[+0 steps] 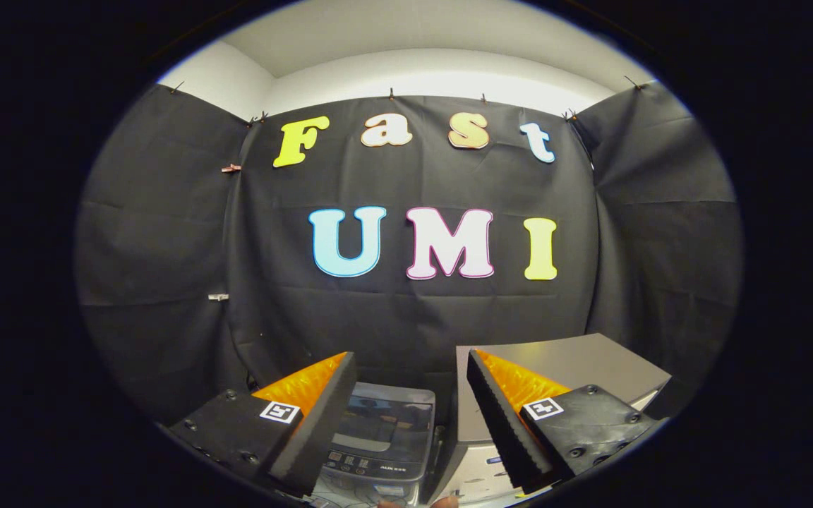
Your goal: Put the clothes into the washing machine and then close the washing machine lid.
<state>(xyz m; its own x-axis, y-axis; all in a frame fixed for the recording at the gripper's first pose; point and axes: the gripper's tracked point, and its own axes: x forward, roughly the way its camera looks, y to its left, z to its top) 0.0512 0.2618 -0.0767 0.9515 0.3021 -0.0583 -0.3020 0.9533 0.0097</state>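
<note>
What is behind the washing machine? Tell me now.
Black cloth wall hangs behind the small washing machine, seen between the open claw fingers. A grey box stands beside it. The claw's left finger covers part of the machine.

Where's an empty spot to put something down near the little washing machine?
The flat grey box top, beyond the right finger of the open hand-held gripper, looks bare. The washing machine sits just ahead between the fingers, lid closed and flat. The narrow gap between machine and box is tight.
</note>
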